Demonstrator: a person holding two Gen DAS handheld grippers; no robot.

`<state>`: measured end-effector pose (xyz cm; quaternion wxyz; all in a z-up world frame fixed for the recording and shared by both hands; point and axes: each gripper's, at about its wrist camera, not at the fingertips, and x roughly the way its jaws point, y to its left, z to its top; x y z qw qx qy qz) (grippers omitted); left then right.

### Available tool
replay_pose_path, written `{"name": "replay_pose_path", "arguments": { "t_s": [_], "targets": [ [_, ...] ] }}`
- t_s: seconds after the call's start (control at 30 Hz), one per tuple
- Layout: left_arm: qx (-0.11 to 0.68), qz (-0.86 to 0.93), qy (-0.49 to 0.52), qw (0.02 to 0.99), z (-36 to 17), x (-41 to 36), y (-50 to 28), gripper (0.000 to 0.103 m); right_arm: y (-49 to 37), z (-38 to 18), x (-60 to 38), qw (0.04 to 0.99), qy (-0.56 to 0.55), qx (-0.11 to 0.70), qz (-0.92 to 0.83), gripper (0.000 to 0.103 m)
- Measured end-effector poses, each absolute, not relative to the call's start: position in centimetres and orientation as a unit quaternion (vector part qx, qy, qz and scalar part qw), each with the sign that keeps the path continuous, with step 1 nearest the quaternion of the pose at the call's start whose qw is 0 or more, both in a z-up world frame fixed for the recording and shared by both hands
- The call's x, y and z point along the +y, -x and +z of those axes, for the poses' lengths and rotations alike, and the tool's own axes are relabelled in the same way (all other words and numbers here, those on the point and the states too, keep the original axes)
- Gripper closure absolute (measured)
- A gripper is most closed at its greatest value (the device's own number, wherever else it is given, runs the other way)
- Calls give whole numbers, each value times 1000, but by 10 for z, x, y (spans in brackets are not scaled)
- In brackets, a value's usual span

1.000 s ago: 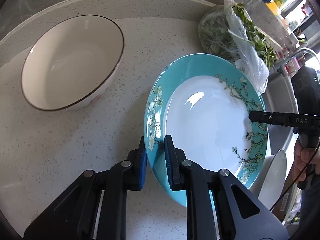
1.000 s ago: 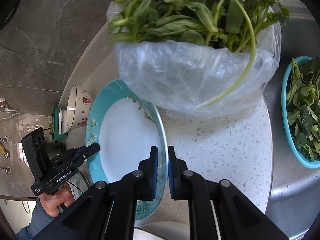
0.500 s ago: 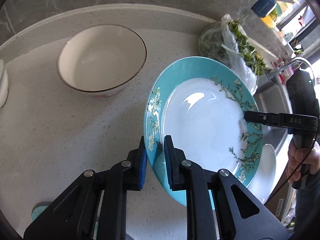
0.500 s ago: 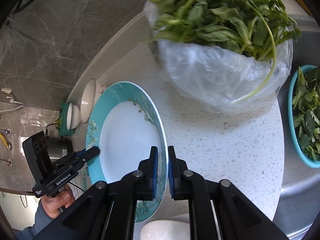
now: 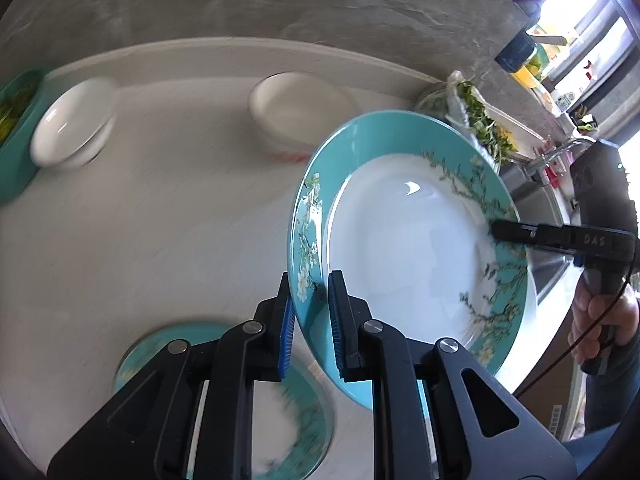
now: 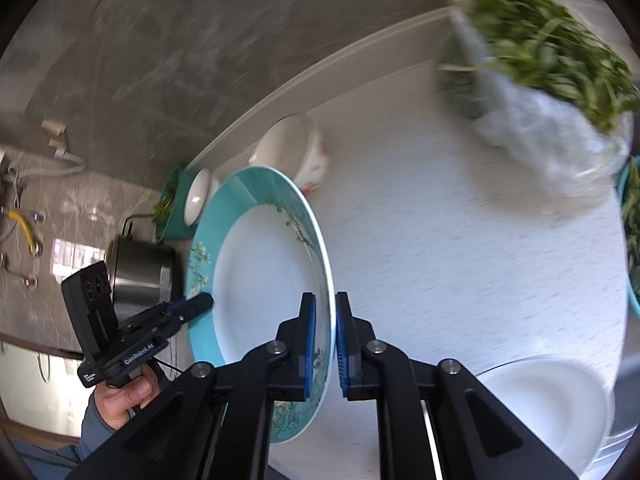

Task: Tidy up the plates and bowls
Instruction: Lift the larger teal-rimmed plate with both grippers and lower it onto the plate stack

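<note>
A large teal-rimmed plate with a white centre and blossom pattern (image 5: 408,240) is held in the air above the counter by both grippers. My left gripper (image 5: 310,320) is shut on its near rim. My right gripper (image 6: 323,344) is shut on the opposite rim (image 6: 264,276). A second teal plate (image 5: 240,400) lies on the counter below my left gripper. A white bowl with a dark rim and red marks (image 5: 300,112) stands at the back. A small white bowl (image 5: 70,128) stands at the far left.
A bag of leafy greens (image 6: 552,80) lies at the counter's far right. A teal tray with greens (image 5: 16,128) sits at the left edge. A white plate (image 6: 548,404) lies near the sink edge. A steel pot (image 6: 140,272) stands beyond the counter.
Both grippers have lifted the teal plate higher and pulled back from the wall. The bowls now look farther away and a second teal plate has come into view below.
</note>
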<state>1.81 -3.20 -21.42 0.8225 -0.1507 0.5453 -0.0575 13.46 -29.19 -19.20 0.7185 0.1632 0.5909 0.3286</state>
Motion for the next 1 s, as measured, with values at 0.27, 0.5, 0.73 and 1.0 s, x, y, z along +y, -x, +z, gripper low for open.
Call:
{"name": "replay_pose_path", "arguments": {
  "t_s": [0.27, 0.5, 0.73, 1.0],
  "targets": [
    [552, -23, 153, 819, -225, 35, 67, 88, -79, -207, -205, 699, -140, 607, 353, 91],
    [580, -5, 156, 800, -264, 84, 124, 88, -40, -249, -157, 685, -117, 636, 336, 91],
    [588, -11, 149, 795, -287, 95, 139, 88, -20, -267, -143, 700, -86, 638, 308, 91],
    [594, -5, 115, 796, -306, 82, 131, 85, -5, -268, -131, 727, -27, 621, 291, 90]
  ]
}}
